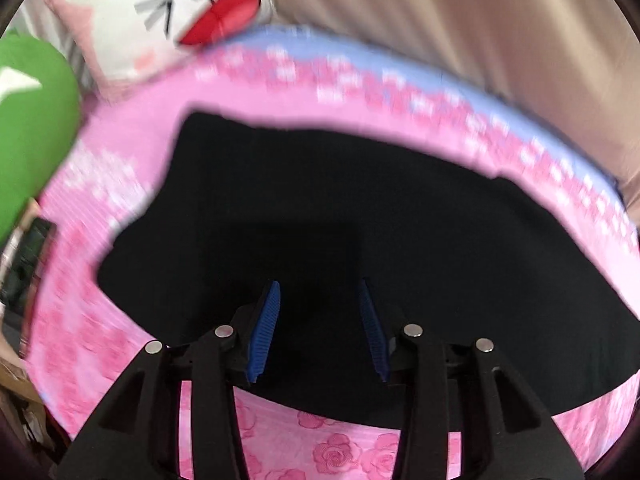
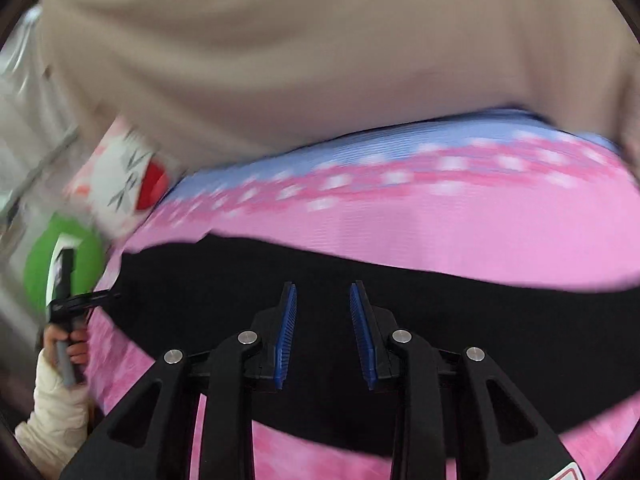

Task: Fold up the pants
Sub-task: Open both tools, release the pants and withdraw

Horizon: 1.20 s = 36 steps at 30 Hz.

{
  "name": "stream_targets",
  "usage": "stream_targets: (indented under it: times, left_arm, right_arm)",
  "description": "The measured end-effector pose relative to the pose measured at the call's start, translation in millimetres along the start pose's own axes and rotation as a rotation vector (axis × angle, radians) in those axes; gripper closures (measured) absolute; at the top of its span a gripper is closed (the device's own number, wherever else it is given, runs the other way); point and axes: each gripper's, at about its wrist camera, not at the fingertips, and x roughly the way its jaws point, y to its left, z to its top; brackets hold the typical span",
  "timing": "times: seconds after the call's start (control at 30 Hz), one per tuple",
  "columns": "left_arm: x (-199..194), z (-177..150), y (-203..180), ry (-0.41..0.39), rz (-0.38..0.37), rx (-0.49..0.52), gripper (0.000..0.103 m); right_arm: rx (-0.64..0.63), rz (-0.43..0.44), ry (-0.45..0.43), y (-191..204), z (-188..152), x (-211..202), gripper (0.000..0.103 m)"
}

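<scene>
Black pants (image 1: 340,220) lie spread flat on a bed covered by a pink rose-print sheet (image 1: 340,448) with a lavender-blue border at its far edge. In the left wrist view the pants fill the middle of the frame, their outline running from 9 o'clock to 3 o'clock.

The left tool (image 1: 320,328) hovers over the near part of the pants, its 2 blue ribbed pads (image 1: 264,332) spread well apart with nothing between them; it is released. The right tool (image 2: 324,332) sits the same way above the near edge of the pants (image 2: 400,300), pads parted and gripping nothing.

In the left wrist view a white cartoon-face pillow (image 1: 152,16) with a red mouth rests at 11 o'clock beyond the sheet, and a green cushion (image 1: 36,120) bulges in at 9 o'clock. A beige curtain (image 1: 480,40) hangs at 1 o'clock behind the bed.

In the right wrist view, at 8 o'clock, a hand (image 2: 72,344) in a cream sleeve grips the handle of the other tool, in front of the green cushion. Both views are blurred.
</scene>
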Motion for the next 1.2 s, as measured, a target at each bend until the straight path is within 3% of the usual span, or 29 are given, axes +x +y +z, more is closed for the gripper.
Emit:
stream_targets:
  times: [0.13, 0.33, 0.47, 0.5, 0.53, 0.63, 0.73, 0.83, 0.9, 1.03, 1.13, 1.2]
  left_arm:
    - [-0.7, -18.3, -4.1, -0.065, 0.033, 0.041, 0.062]
    - [1.6, -24.6, -7.2, -0.121, 0.1, 0.106, 0.044]
    - [0.1, -26.2, -4.0, -0.15, 0.104, 0.117, 0.039]
    - [-0.2, -26.2, -2.3, -0.154, 0.101, 0.115, 0.038]
    - [-0.4, -25.8, -1.3, -0.159, 0.098, 0.113, 0.038]
    - [-0.4, -23.7, -0.8, -0.164, 0.095, 0.11, 0.036]
    - [1.5, -19.6, -3.8, -0.169, 0.115, 0.119, 0.033]
    - [4.4, -17.9, -6.6, -0.18, 0.153, 0.127, 0.027]
    - [2.7, -18.7, -6.7, -0.188, 0.169, 0.131, 0.025]
    - [-12.8, -24.8, -3.5, -0.208, 0.176, 0.121, 0.025]
    - [-32.7, -33.7, -11.7, -0.251, 0.175, 0.14, 0.025]
    - [-47.2, -42.9, -26.7, -0.29, 0.176, 0.173, 0.02]
  right_arm:
    - [-0.151, 0.053, 0.122, 83.4, 40.1, 113.1, 0.074]
    - [-0.281, -0.031, 0.261, 139.2, 63.0, 233.3, 0.073]
    - [-0.296, -0.032, 0.305, 145.1, 60.8, 264.1, 0.076]
    - [-0.303, -0.025, 0.314, 148.7, 62.4, 269.1, 0.089]
    - [-0.318, -0.006, 0.314, 153.7, 62.7, 270.7, 0.094]
    - [-0.389, -0.059, 0.272, 166.2, 67.3, 273.2, 0.098]
    - [-0.327, -0.068, 0.239, 157.1, 88.8, 285.5, 0.101]
    - [-0.33, -0.13, 0.279, 152.5, 90.3, 314.8, 0.103]
    - [-0.301, -0.126, 0.248, 151.5, 96.4, 302.8, 0.103]
    - [-0.279, -0.075, 0.083, 142.6, 83.6, 211.1, 0.1]
    - [-0.259, -0.098, 0.053, 116.1, 47.7, 155.4, 0.086]
    - [-0.192, -0.17, 0.03, 67.8, 15.4, 110.5, 0.076]
